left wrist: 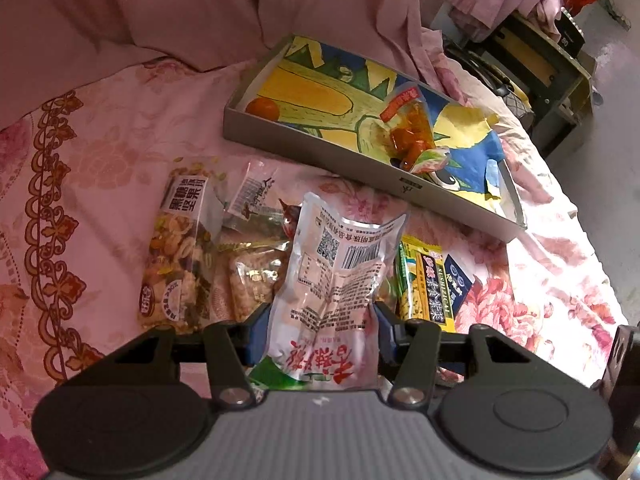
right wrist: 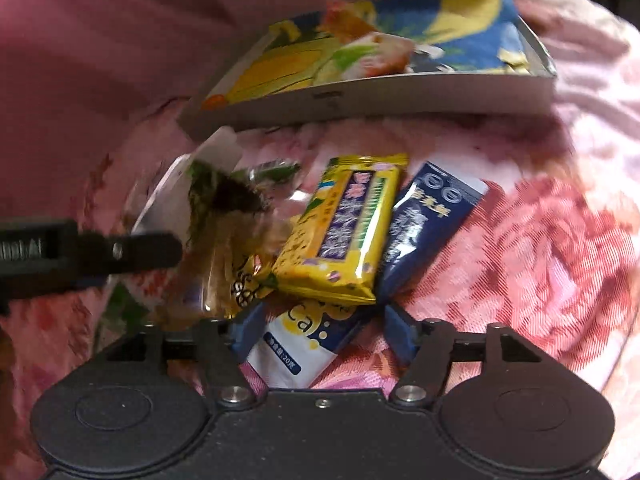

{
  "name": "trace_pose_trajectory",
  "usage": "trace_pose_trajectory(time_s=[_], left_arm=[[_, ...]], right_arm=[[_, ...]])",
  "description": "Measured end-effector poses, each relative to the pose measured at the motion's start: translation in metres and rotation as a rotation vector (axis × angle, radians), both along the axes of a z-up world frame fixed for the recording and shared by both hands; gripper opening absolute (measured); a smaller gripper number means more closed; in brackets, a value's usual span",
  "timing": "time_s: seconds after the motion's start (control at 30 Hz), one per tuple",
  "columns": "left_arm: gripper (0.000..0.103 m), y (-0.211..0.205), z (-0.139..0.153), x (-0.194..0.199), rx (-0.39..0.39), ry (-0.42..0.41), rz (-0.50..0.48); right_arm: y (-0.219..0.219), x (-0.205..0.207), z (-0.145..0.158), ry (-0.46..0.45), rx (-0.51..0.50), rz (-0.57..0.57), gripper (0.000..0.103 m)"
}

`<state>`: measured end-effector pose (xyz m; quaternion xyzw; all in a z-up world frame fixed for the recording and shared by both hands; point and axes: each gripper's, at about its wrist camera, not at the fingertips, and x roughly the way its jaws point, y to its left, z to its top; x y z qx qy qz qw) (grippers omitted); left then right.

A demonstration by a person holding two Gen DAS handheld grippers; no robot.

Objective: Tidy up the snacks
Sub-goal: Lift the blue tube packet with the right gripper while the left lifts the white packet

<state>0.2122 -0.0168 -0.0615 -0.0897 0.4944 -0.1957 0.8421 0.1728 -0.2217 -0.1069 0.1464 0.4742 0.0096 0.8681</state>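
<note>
The left gripper (left wrist: 324,322) has its blue fingers (left wrist: 256,330) pressed against both sides of a silvery, crinkled foil pouch (left wrist: 336,280), so it grips the pouch at the lower middle of the left wrist view. The pouch is glossy and puffed, printed with a barcode, a QR code and red characters.

At the left of that view lies a clear nut-mix bag (left wrist: 180,256), lumpy with nuts and seeds, beside a small transparent packet (left wrist: 254,280) of pale pieces. At the right of the pouch a shiny yellow packet (left wrist: 424,292) overlaps a dark blue sachet (left wrist: 460,284). All rest on a bed under a soft pink floral sheet (left wrist: 100,152).

In the upper middle sits a shallow rectangular cardboard box (left wrist: 304,148) with grey walls and a cartoon print in yellow and blue on its floor. In it lie an orange translucent candy bag (left wrist: 412,132) and a small round orange fruit (left wrist: 262,110).

In the right wrist view, blurred in places, the right gripper (right wrist: 322,332) stands open, its fingers (right wrist: 400,332) apart around the end of a white and blue sachet (right wrist: 292,356) without pressing it. The yellow packet, flat and glossy, lies over that sachet just above the fingers, hemming it in together with the dark blue sachet beside it. The left gripper's black arm reaches in from the left edge.
</note>
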Motion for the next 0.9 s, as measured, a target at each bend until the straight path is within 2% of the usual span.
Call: trace_pose_trajectory(time_s=[0.07, 0.13, 0.2, 0.27, 0.4, 0.47, 0.53, 0.6, 0.73, 0.8, 0.87, 0.9], left_arm=[[0.057, 0.0, 0.0, 0.0, 0.003, -0.002, -0.003], [0.057, -0.001, 0.0, 0.0, 0.004, -0.001, -0.004], [0.057, -0.001, 0.0, 0.0, 0.003, 0.001, -0.004], [0.057, 0.0, 0.0, -0.001, 0.004, 0.002, -0.004], [0.057, 0.0, 0.001, -0.001, 0.002, 0.003, -0.004], [0.057, 0.0, 0.001, -0.001, 0.002, 0.001, -0.006], [0.057, 0.0, 0.001, -0.001, 0.002, 0.0, -0.007], [0.057, 0.0, 0.001, -0.001, 0.001, -0.002, -0.008], [0.052, 0.0, 0.002, -0.002, 0.003, -0.012, -0.01], [0.05, -0.001, 0.003, -0.003, 0.009, -0.019, -0.016], [0.048, -0.003, 0.004, -0.004, 0.016, -0.029, -0.023], [0.046, -0.003, 0.004, -0.004, 0.016, -0.031, -0.023]], right_arm=[[0.005, -0.002, -0.002, -0.012, -0.018, 0.004, 0.074], [0.009, -0.006, -0.003, -0.028, -0.047, -0.003, 0.068], [0.014, -0.009, -0.002, -0.028, -0.1, -0.009, 0.052], [0.014, -0.016, 0.0, -0.02, -0.129, -0.016, 0.04], [-0.003, -0.026, 0.005, 0.014, -0.117, -0.059, 0.027], [-0.006, -0.032, 0.007, 0.009, -0.147, -0.062, 0.028], [-0.01, -0.03, 0.005, -0.002, -0.137, -0.077, 0.031], [-0.015, -0.026, 0.003, -0.01, -0.102, -0.104, 0.036], [-0.032, -0.02, 0.001, -0.022, 0.031, -0.183, 0.04], [-0.037, -0.021, 0.001, -0.019, 0.065, -0.202, 0.027], [-0.039, -0.022, 0.001, -0.021, 0.075, -0.209, 0.025], [-0.038, -0.022, 0.002, -0.023, 0.074, -0.208, 0.02]])
